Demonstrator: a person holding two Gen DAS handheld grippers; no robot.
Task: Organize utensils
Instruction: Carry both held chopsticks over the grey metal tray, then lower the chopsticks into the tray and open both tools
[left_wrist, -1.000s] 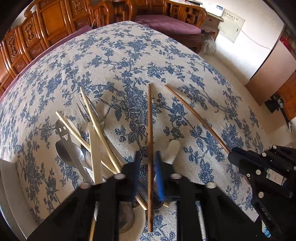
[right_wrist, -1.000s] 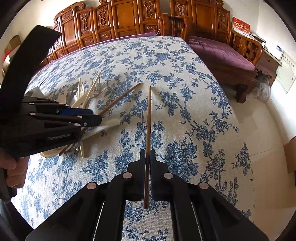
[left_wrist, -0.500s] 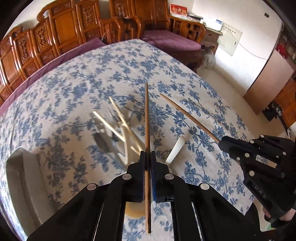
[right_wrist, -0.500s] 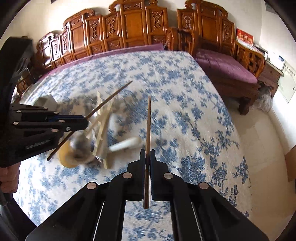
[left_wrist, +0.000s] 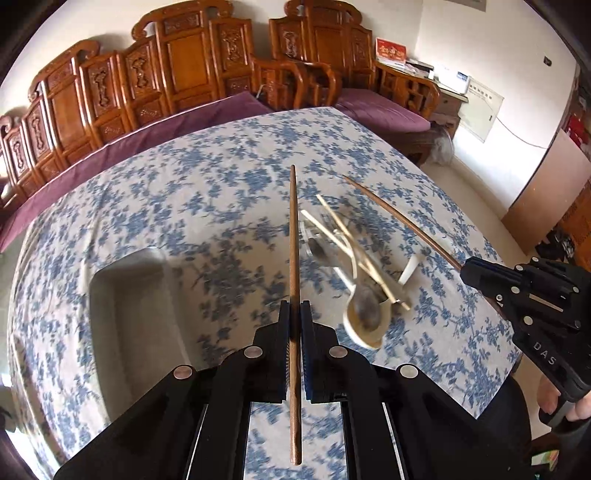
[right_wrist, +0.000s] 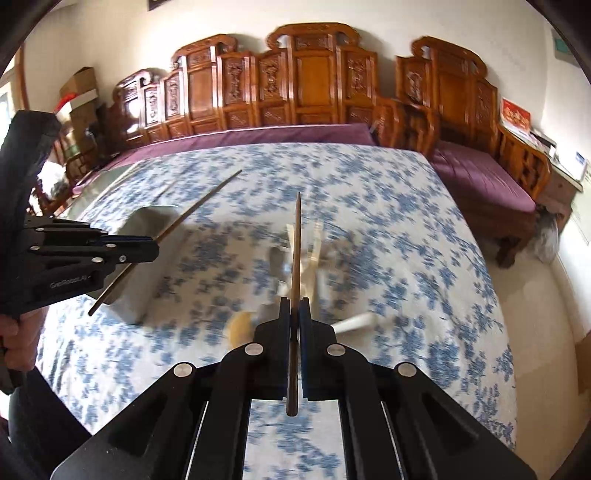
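Observation:
My left gripper (left_wrist: 294, 314) is shut on a dark brown chopstick (left_wrist: 293, 229) that points straight ahead above the table. My right gripper (right_wrist: 294, 306) is shut on a matching brown chopstick (right_wrist: 296, 240). Each shows in the other's view: the right gripper (left_wrist: 467, 269) with its chopstick (left_wrist: 399, 218), and the left gripper (right_wrist: 153, 249) with its chopstick (right_wrist: 199, 208). A blurred pile of utensils (left_wrist: 354, 258) lies on the cloth below: pale bamboo chopsticks, metal cutlery and a white ceramic spoon (left_wrist: 365, 325). A grey tray (left_wrist: 122, 332) sits left of the pile.
The table wears a blue floral cloth (left_wrist: 184, 192). Carved wooden benches (right_wrist: 314, 85) with purple cushions run along its far and right sides. Bare floor (left_wrist: 480, 192) lies beyond the right edge. A person's hand (right_wrist: 14, 343) holds the left gripper's handle.
Both grippers have lifted their brown chopsticks off the cloth and risen. The views have swung left, so the pile now sits further off and the grey tray has come into sight.

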